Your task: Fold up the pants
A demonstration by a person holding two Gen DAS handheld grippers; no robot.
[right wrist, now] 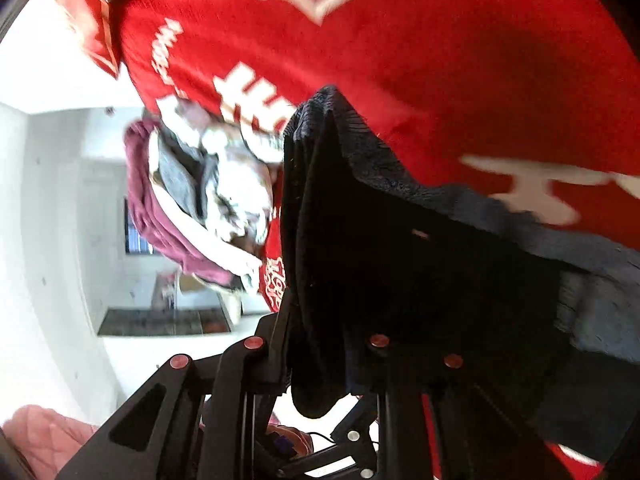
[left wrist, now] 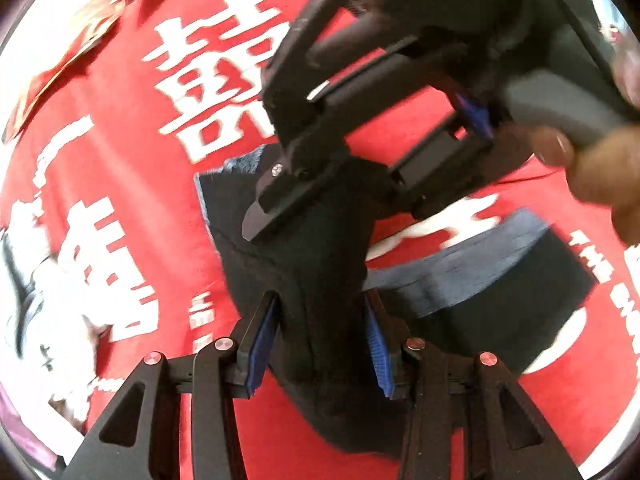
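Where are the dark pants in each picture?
Left wrist view: the dark pants hang in the lower middle, pinched by the left gripper.
Right wrist view: they drape across the middle and right.
Shared landmark: the red cloth with white characters behind them.

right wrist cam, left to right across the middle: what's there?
White wall → pile of maroon, grey and white clothes → dark pants hanging from the right gripper → red cloth with white characters.
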